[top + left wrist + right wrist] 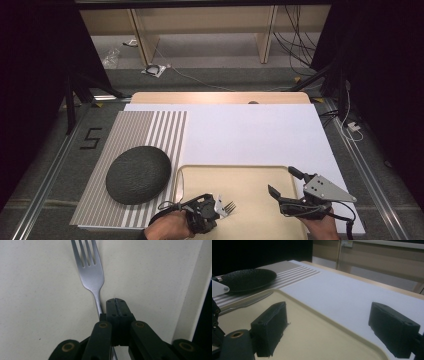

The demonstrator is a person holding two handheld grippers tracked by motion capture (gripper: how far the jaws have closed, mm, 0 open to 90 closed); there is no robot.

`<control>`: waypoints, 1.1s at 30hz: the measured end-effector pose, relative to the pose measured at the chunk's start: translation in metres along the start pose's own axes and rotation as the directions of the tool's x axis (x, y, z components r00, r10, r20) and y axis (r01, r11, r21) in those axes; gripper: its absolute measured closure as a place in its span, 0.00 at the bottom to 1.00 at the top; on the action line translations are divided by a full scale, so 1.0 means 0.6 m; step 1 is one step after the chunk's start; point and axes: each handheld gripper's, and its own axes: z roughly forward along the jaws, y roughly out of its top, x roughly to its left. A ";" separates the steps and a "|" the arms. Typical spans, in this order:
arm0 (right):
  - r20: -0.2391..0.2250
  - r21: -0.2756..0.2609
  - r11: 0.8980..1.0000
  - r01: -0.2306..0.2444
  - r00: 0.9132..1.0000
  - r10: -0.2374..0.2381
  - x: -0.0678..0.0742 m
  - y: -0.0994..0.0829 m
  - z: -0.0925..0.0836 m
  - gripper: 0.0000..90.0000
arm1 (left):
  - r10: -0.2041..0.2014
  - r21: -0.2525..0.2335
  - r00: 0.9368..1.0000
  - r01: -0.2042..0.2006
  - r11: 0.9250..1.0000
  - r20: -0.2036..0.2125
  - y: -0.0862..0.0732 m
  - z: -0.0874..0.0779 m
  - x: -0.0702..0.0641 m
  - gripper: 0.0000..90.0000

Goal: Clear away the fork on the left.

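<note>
One fork (91, 272), one knife (244, 303), one cream tray (250, 172), one black plate (138, 174). My left gripper (116, 306) points down, jaws pressed together on the fork handle over the tray. My right gripper (329, 327) sits level at the tray's right edge, jaws spread.

The middle of the tray (250, 175) lies bare between the left gripper (220, 207) and the right gripper (285, 185). A knife (178, 185) lies along its left rim. Left of it a black plate (138, 174) sits on the striped mat (145, 130). The far white board (260, 132) is bare.
</note>
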 end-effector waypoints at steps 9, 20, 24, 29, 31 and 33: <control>0.000 0.001 1.000 -0.001 1.000 0.001 0.000 0.000 0.000 0.18 | -0.040 -0.016 0.999 0.039 0.999 -0.018 -0.014 -0.005 0.017 0.99; -0.002 0.002 1.000 -0.004 1.000 0.004 0.000 0.000 0.000 0.18 | -0.083 -0.026 0.996 0.082 0.996 -0.034 -0.032 -0.012 0.039 0.99; -0.001 0.003 1.000 -0.003 1.000 0.003 0.000 0.000 0.000 0.18 | -0.093 -0.027 0.995 0.092 0.995 -0.038 -0.037 -0.015 0.045 0.99; -0.002 0.002 1.000 -0.004 1.000 0.004 0.000 0.000 0.000 0.18 | -0.113 -0.031 0.993 0.112 0.993 -0.043 -0.043 -0.017 0.052 0.99; -0.002 0.002 1.000 -0.004 1.000 0.004 0.000 0.000 0.000 0.18 | -0.112 -0.030 0.993 0.111 0.993 -0.046 -0.044 -0.018 0.053 0.99; -0.001 0.004 1.000 -0.001 1.000 0.001 0.000 0.000 0.000 0.18 | -0.122 -0.031 0.991 0.121 0.992 -0.049 -0.048 -0.019 0.056 0.99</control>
